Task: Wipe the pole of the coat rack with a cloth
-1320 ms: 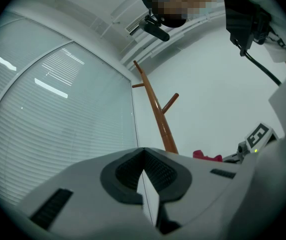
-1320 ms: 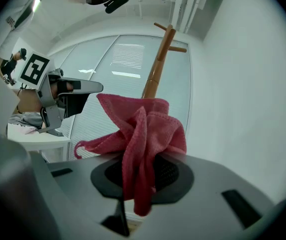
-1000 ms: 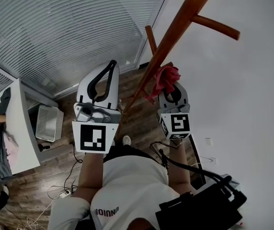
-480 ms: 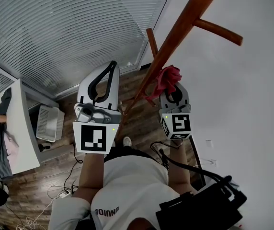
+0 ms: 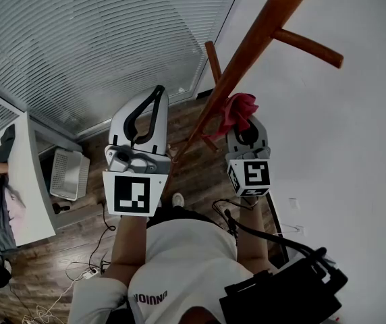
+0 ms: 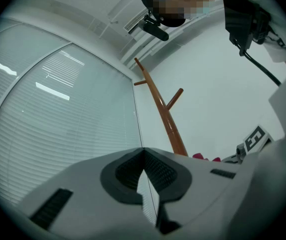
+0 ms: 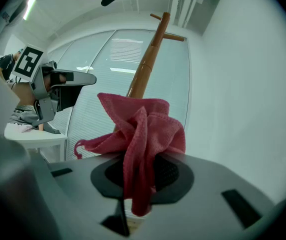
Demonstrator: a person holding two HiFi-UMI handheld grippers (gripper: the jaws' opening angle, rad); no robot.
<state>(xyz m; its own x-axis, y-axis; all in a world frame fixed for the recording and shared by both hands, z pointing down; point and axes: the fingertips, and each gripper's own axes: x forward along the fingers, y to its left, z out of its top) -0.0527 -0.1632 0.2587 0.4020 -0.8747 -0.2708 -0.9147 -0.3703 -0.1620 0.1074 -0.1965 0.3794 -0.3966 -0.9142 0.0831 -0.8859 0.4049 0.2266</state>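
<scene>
White wall (image 5: 355, 154); right claw (image 7: 140, 176) grips red cloth (image 7: 145, 126) beside pole (image 5: 250, 42).

office | slatted blinds (image 5: 78, 39) | white desk (image 5: 30, 181) | floor cables (image 5: 78, 273)

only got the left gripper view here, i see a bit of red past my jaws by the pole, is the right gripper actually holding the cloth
Observer: Yes. In the right gripper view the right gripper is shut on the red cloth, which bunches up above its jaws.
Operator: is it on the pole or short of it
Observer: In the head view the red cloth sits against the right side of the pole, below the peg that juts out to the right. I can't confirm firm contact.
</scene>
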